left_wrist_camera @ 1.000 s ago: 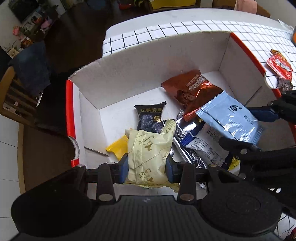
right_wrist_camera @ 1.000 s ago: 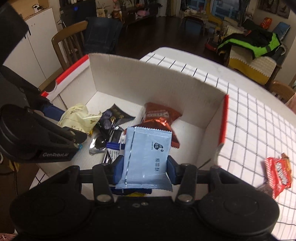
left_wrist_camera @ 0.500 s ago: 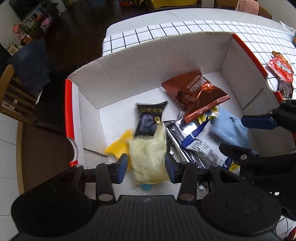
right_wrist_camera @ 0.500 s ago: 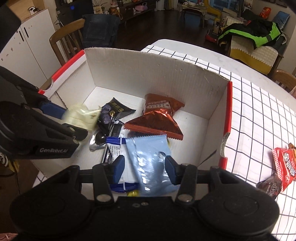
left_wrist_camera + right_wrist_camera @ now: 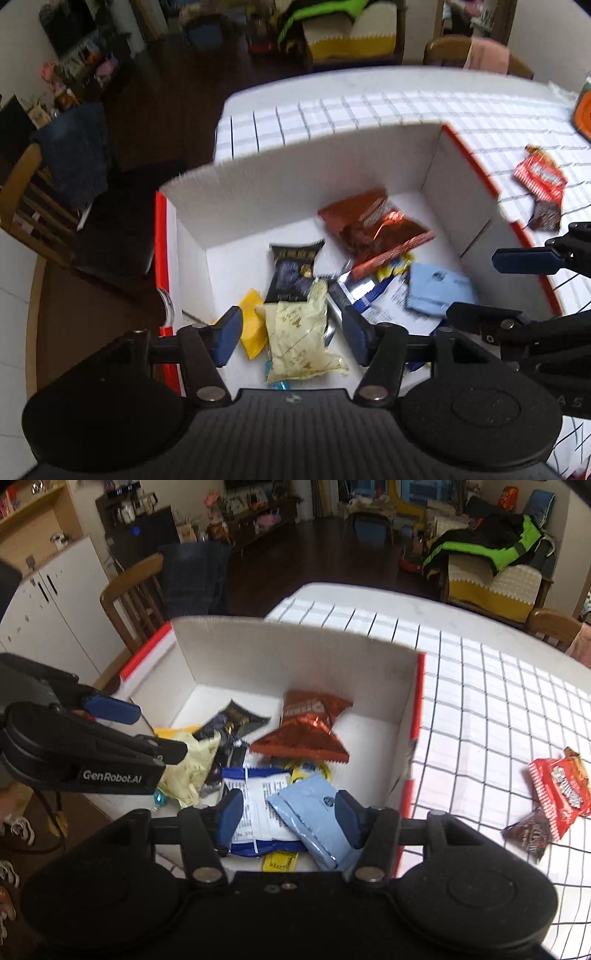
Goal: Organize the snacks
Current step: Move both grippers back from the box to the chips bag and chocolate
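Both jaws are opening, released: left gripper (image 5: 291, 334) above the cream packet (image 5: 299, 338), right gripper (image 5: 288, 818) above the light-blue packet (image 5: 314, 821), both lying in the white cardboard box (image 5: 295, 661).

A table (image 5: 498, 709) covered in white checked cloth is being occupied by a white cardboard box (image 5: 295, 657), a red packet (image 5: 559, 790) and a dark brown packet (image 5: 528, 836).

"GenRobot.AI" in white on the black left gripper (image 5: 155, 734) body

Assorted snack packets (image 5: 297, 334) in box (image 5: 295, 199)
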`<move>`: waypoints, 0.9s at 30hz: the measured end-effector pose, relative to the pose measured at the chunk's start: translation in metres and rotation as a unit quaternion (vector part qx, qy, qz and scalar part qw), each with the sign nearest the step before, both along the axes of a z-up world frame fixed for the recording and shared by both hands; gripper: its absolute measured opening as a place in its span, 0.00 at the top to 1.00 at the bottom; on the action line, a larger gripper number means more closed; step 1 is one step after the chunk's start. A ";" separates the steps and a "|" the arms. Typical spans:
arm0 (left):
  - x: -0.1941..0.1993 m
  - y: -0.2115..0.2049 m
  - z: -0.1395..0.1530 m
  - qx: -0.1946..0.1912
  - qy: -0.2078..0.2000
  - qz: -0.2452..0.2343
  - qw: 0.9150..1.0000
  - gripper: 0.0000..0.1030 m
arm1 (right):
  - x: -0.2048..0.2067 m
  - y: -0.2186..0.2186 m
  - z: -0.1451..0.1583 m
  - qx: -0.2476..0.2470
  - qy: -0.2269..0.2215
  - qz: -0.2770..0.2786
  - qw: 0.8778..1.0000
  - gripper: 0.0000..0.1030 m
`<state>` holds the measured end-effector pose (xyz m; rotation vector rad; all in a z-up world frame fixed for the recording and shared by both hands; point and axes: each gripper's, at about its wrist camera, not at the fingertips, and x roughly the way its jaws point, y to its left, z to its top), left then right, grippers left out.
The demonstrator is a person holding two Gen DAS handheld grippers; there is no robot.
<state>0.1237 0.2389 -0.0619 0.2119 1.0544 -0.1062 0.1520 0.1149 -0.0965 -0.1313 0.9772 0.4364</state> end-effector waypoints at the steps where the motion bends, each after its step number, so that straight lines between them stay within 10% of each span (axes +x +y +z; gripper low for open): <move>1: -0.003 -0.001 0.005 0.001 -0.012 -0.002 1.000 0.37 | -0.003 -0.003 0.005 0.007 -0.004 -0.001 1.000 0.44; 18: -0.033 -0.053 0.049 -0.047 -0.094 -0.055 0.993 0.21 | -0.040 -0.082 0.063 0.072 -0.064 -0.047 0.994 0.01; 27: -0.030 -0.106 0.048 -0.069 -0.093 -0.075 0.990 0.19 | -0.050 -0.153 0.062 0.066 -0.070 -0.096 0.991 0.00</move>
